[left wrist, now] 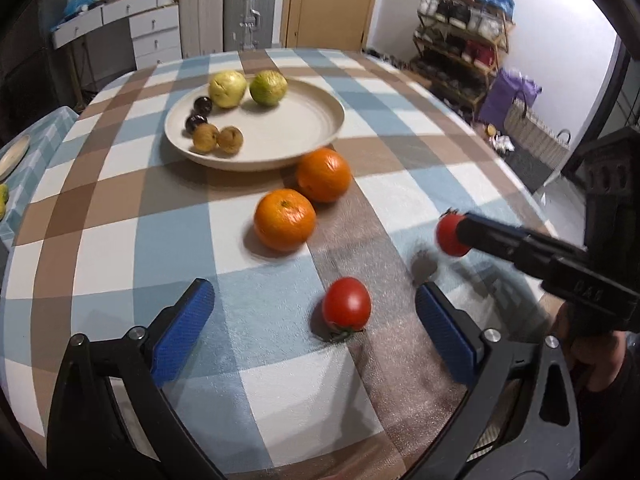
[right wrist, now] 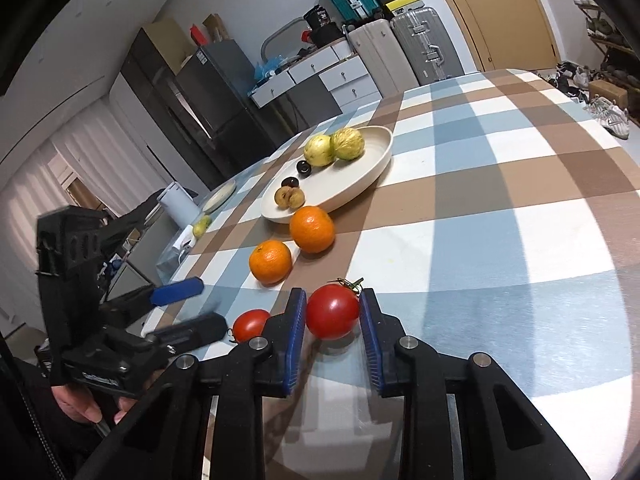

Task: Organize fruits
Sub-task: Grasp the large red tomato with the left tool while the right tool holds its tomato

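The right gripper (right wrist: 333, 312) was closed on a red tomato (right wrist: 333, 311), its blue pads (right wrist: 297, 332) pressing the fruit from either side, the green stem pointing toward twelve o'clock; in the left wrist view the same tomato appeared at about three o'clock, raised above its shadow on the cloth. The left gripper (left wrist: 316, 322) stood wide, with a second tomato (left wrist: 346, 305) lying on the checked tablecloth (left wrist: 120, 208) between its fingers (left wrist: 184, 328), nearer the right-hand one and touching neither. Two oranges (left wrist: 285, 219) (left wrist: 323, 175) lay side by side toward twelve o'clock of that tomato, the farther one just beside the rim of the cream plate (left wrist: 320, 120). On the plate rested two yellow-green fruits (left wrist: 227, 89) at its far edge, two dark plums (left wrist: 196, 122) and two small brown fruits (left wrist: 218, 139) at its nine o'clock side. A hand (right wrist: 80, 406) held the left gripper's grip.
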Tool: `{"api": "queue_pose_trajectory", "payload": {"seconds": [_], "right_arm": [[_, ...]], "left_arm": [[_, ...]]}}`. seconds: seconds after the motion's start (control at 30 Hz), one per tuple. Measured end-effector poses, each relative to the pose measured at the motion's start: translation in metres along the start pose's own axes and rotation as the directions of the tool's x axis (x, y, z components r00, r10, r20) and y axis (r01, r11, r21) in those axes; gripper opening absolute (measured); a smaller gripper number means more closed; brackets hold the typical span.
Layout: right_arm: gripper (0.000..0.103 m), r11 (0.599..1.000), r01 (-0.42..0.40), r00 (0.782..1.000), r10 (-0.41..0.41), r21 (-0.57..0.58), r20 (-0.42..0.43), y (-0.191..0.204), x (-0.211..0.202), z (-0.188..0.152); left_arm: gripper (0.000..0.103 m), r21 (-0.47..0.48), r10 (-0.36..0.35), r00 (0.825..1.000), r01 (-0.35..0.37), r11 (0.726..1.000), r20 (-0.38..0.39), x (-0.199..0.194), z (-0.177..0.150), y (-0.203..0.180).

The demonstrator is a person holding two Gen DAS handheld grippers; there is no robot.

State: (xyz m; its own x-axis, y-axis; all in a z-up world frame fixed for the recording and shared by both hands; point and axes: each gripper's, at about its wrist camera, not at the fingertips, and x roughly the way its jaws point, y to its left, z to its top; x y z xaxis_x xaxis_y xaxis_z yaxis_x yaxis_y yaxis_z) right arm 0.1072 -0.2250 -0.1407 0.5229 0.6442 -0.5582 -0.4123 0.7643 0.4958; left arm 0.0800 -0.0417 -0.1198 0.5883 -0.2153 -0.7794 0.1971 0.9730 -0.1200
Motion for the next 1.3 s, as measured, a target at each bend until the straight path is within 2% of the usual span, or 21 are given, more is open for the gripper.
{"api": "queue_pose_trajectory", "payload": {"seconds": [0.07,0.13,0.2,0.23,0.3,0.4,0.5,0.63,0.8,1.07,1.17,1.3], "right_arm": [[0.028,1.0,0.007,1.0,-0.007,-0.006,0.005,-0.001,-0.005,-0.001],[0.028,1.0,0.019,1.0,-0.018,-0.015,0.016,-0.002,-0.012,-0.001],[0.028,0.999,0.029,0.999,-0.029,-0.025,0.02,-0.003,-0.017,-0.002],[0.028,0.999,0.037,0.999,-0.037,-0.029,0.022,-0.004,-0.019,-0.002],[0.028,0.998,0.049,0.999,-0.048,-0.029,0.019,-0.006,-0.022,-0.002],[0.028,0.998,0.054,0.998,-0.053,-0.028,0.021,-0.007,-0.023,-0.002],[0.028,0.998,0.057,0.998,-0.056,-0.039,0.02,-0.003,-0.022,0.0],[0.028,0.997,0.045,0.999,-0.044,-0.06,0.018,0.004,-0.018,0.004],[0.028,0.999,0.004,1.0,-0.003,-0.053,0.018,0.011,-0.006,0.015],[0.028,0.997,-0.061,0.998,0.062,-0.051,0.011,0.022,0.026,0.054],[0.028,0.995,-0.082,0.996,0.083,-0.062,0.015,0.026,0.038,0.075],[0.027,0.992,-0.092,0.996,0.093,-0.089,0.012,0.03,0.059,0.104]], "left_arm": [[0.097,0.019,-0.02,1.0,0.02,1.0,0.0,0.001,0.002,-0.004],[0.09,0.025,-0.023,1.0,0.023,0.999,-0.008,0.003,0.003,-0.006],[0.07,0.02,-0.047,0.998,0.048,0.999,-0.033,0.007,0.003,-0.005],[0.065,0.014,-0.063,0.996,0.064,0.998,-0.056,0.011,0.002,-0.004],[0.044,0.003,-0.091,0.991,0.092,0.996,-0.098,0.017,0.0,-0.003],[0.025,-0.011,-0.123,0.986,0.122,0.992,-0.11,0.021,-0.002,0.001],[0.024,-0.024,-0.165,0.98,0.163,0.986,-0.107,0.022,-0.002,0.006],[0.024,-0.03,-0.183,0.979,0.181,0.983,-0.087,0.017,0.002,0.011],[0.025,-0.042,-0.202,0.979,0.201,0.979,-0.027,-0.003,0.02,0.025],[0.025,-0.074,-0.165,0.985,0.168,0.983,0.047,-0.006,0.077,0.066],[0.025,-0.102,-0.145,0.988,0.15,0.983,0.057,0.006,0.104,0.087],[0.025,-0.141,-0.154,0.987,0.159,0.977,0.048,0.029,0.133,0.11]]}}
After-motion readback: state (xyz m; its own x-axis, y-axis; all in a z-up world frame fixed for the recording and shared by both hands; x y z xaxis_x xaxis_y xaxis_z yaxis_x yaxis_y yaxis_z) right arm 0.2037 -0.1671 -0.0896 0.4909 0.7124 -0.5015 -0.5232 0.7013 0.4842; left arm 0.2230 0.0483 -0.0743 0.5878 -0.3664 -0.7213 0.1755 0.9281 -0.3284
